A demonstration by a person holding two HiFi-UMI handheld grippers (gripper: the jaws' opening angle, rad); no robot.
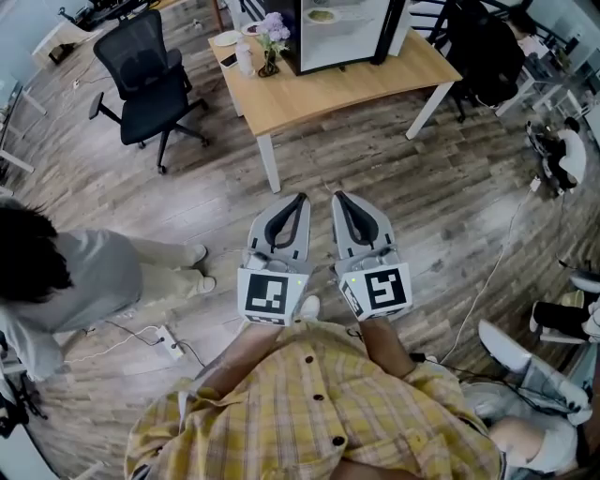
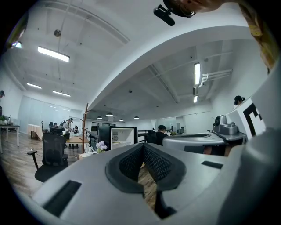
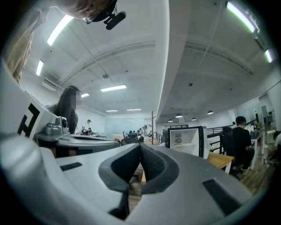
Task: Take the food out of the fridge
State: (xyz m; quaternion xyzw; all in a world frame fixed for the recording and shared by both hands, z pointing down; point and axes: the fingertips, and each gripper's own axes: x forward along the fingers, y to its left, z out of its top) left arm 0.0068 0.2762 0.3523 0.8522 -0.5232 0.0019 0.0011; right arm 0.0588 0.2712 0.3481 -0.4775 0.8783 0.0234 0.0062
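Observation:
A small black fridge [image 1: 337,33] stands on a wooden table [image 1: 347,89] at the far side of the floor, and its white inside shows a plate of food [image 1: 322,15]. My left gripper [image 1: 302,197] and right gripper [image 1: 337,196] are held side by side over the wooden floor, well short of the table, both pointing level toward it. Each is shut with nothing between its pads. The fridge [image 2: 123,136] appears past the shut left gripper [image 2: 143,145] in the left gripper view. In the right gripper view the fridge [image 3: 186,140] stands beyond the shut right gripper [image 3: 140,145].
A vase of purple flowers [image 1: 272,33], a bottle and a plate sit on the table's left end. A black office chair [image 1: 145,66] stands left of the table. A person in grey [image 1: 66,272] is at my left, another sits at the far right [image 1: 497,47]. A power strip [image 1: 169,342] lies on the floor.

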